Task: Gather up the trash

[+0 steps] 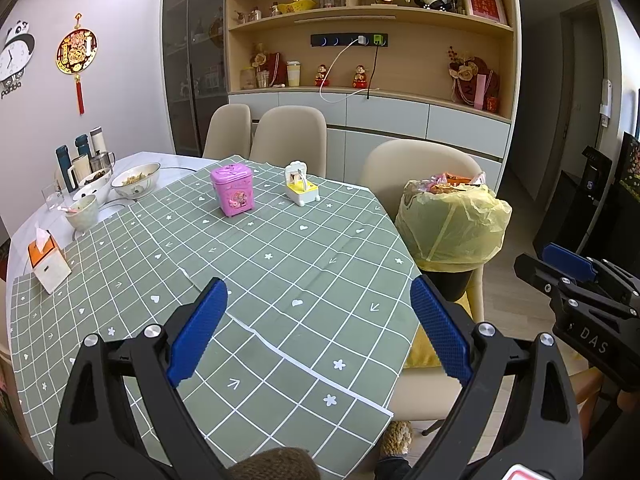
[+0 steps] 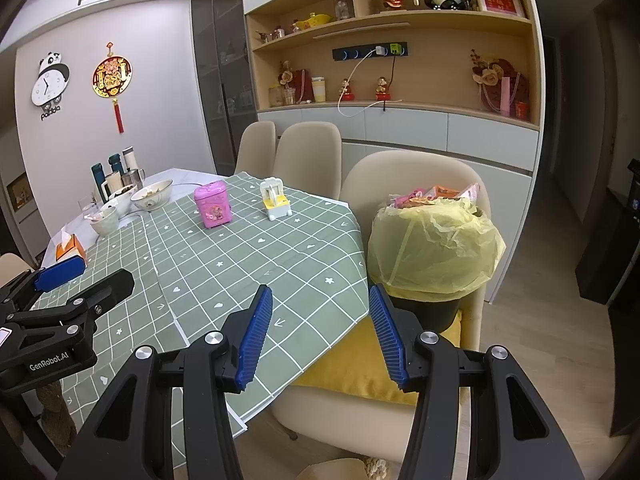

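A dining bench (image 1: 280, 264) under a green checked cloth fills the room's middle, pale chairs around it. On the chair (image 2: 404, 176) at its near corner stands the bin (image 2: 434, 256), a black tub lined with a yellow bag folded down over its rim and heaped above the top with pink and orange wrappers. It looks full, so the gathering seems largely done; tying and lifting out the bag appears to be what is left. The bag looks thin and crinkled, likely to tear if snatched. Both sets of tongs hang over the bench's near edge, short of the bin: the left tongs (image 1: 320, 332) gape wide with nothing between them, and the right tongs (image 2: 320, 336) stand apart, also empty. A pink toy box (image 1: 233, 189) and a small yellow toy (image 1: 301, 189) sit further up the cloth.
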Action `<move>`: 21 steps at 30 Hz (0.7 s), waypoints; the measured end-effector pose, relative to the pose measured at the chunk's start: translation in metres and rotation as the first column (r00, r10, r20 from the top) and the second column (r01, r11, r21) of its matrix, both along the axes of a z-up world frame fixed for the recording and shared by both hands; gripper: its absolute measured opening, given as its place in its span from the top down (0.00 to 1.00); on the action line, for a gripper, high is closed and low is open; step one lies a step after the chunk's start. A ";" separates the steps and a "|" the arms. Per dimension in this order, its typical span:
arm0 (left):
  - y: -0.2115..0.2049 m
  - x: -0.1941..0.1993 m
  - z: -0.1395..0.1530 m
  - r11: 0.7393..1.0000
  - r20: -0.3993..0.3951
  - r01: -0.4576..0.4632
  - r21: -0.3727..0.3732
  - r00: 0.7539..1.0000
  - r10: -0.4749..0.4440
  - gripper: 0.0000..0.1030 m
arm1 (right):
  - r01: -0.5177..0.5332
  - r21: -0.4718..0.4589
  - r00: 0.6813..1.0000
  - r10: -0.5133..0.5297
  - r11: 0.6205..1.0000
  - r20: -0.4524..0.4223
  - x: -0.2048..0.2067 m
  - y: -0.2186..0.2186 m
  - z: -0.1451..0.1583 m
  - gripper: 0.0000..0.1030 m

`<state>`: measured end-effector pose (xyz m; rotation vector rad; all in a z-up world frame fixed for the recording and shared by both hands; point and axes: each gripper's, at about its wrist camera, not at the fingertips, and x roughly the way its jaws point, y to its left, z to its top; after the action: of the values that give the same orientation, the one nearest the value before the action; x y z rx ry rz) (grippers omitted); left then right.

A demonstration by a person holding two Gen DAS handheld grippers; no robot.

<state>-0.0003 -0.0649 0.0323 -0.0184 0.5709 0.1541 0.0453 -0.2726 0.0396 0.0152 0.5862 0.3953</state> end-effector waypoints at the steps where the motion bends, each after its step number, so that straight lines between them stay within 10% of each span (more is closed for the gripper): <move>1: -0.001 0.000 0.000 1.000 0.000 0.000 0.002 1.000 0.000 0.14 | 0.001 0.001 1.000 -0.001 1.000 0.000 0.000 0.000 0.000 0.53; 21: -0.003 0.005 -0.002 1.000 0.000 0.006 0.024 1.000 -0.006 0.14 | 0.014 0.007 1.000 -0.014 1.000 0.002 -0.003 0.002 -0.003 0.53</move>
<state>0.0046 -0.0677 0.0308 0.0066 0.5687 0.1546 0.0423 -0.2704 0.0370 0.0255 0.5828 0.3834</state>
